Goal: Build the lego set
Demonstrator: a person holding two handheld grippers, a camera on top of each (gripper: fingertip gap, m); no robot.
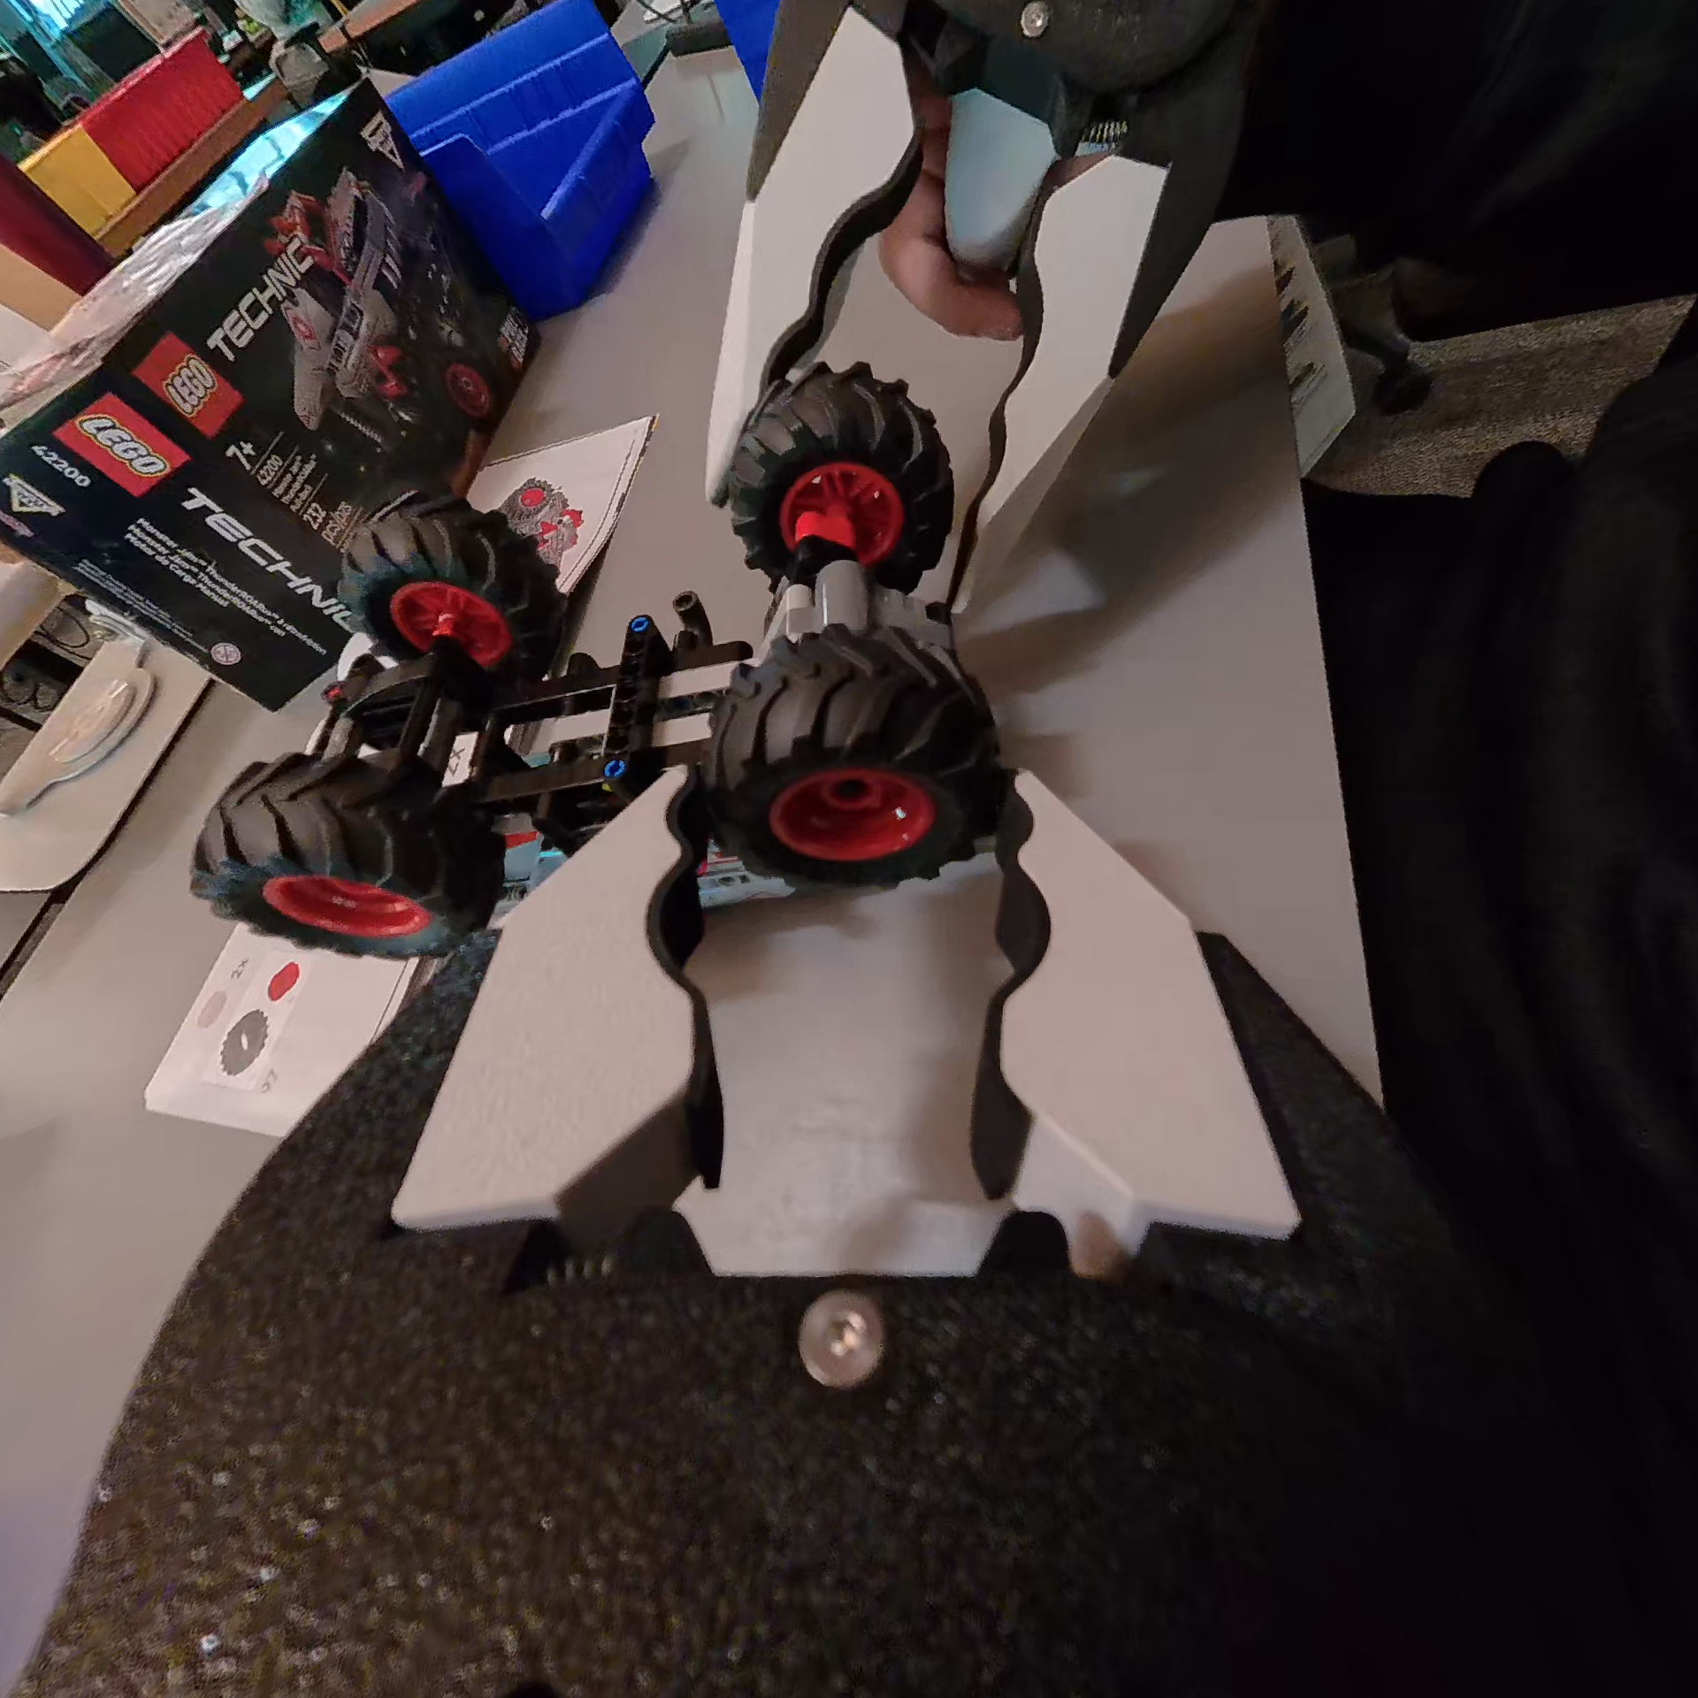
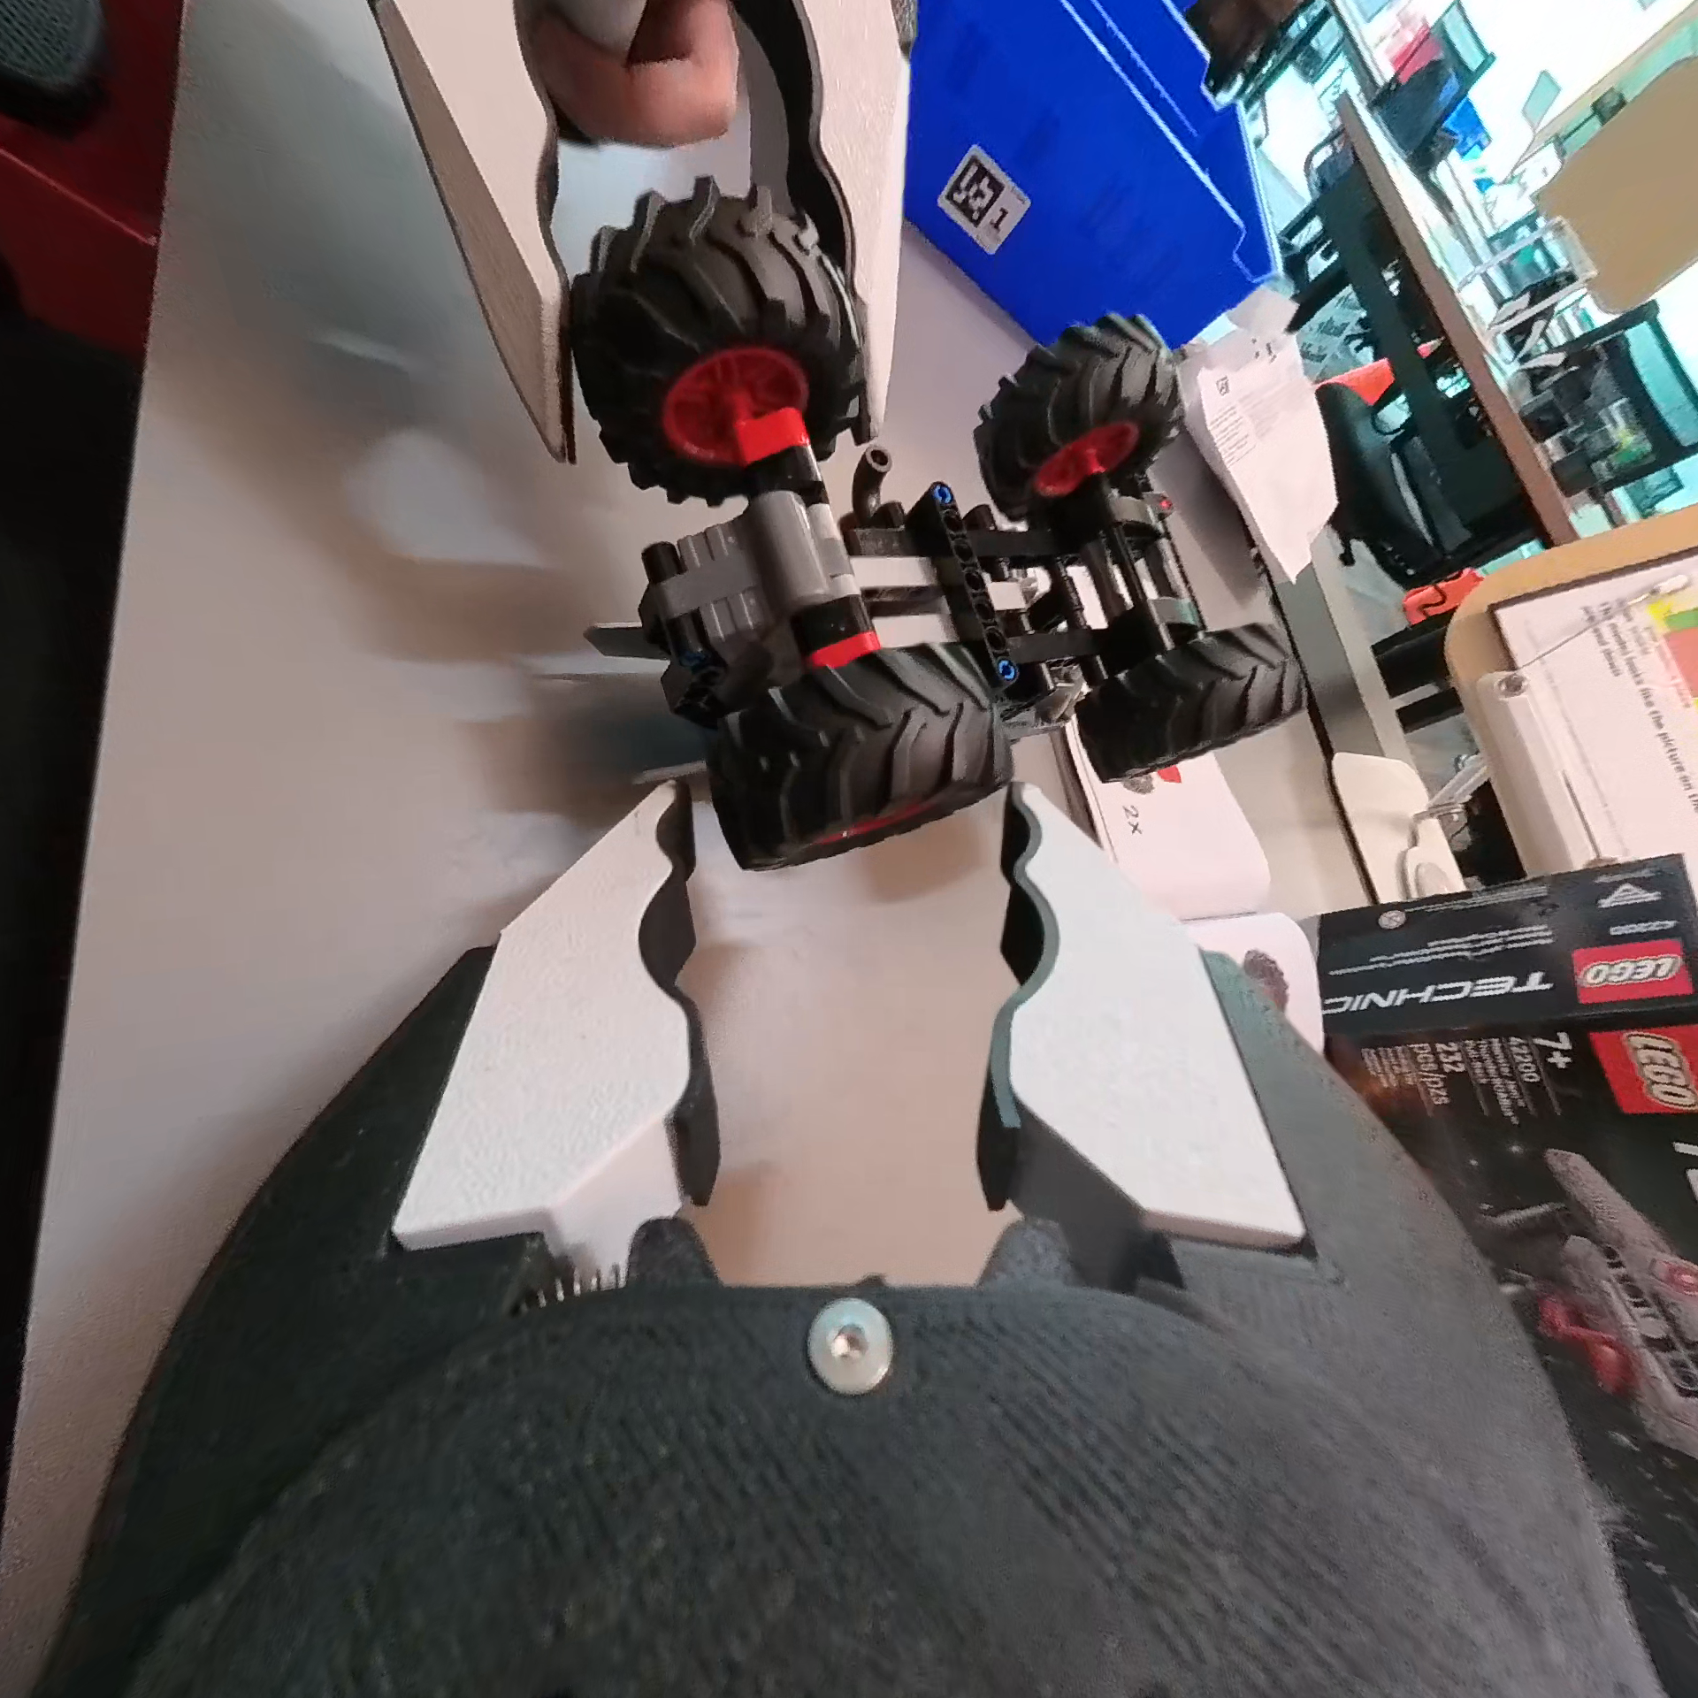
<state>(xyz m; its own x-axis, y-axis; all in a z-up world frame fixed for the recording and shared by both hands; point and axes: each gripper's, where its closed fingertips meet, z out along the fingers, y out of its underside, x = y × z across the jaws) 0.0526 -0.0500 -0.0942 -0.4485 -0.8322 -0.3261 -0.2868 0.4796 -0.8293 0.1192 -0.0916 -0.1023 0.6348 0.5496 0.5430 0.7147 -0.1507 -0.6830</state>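
Note:
A Lego truck chassis (image 1: 597,717) of black beams has four black tyres on red hubs and hangs tilted above the table, between my two grippers. My left gripper (image 1: 845,809) is shut on the tread of one wheel (image 1: 854,809) of the grey rear axle. It shows from the right wrist view (image 2: 717,432) on that wheel (image 2: 717,349). My right gripper (image 2: 845,809) faces it and is shut on the opposite wheel (image 2: 854,763) of the same axle. It shows in the left wrist view (image 1: 864,478) around that wheel (image 1: 841,487). The other two wheels (image 1: 340,864) (image 1: 450,597) hang free.
The black Lego box (image 1: 257,441) (image 2: 1516,1057) stands near the chassis. Blue bins (image 1: 533,156) (image 2: 1075,156) sit behind. An open instruction booklet (image 1: 285,1029) (image 2: 1176,845) lies under the chassis. A loose paper sheet (image 2: 1259,432) lies nearby. The white table (image 1: 1194,735) ends close by. One gripper's finger ends stand about 9 cm off the other's.

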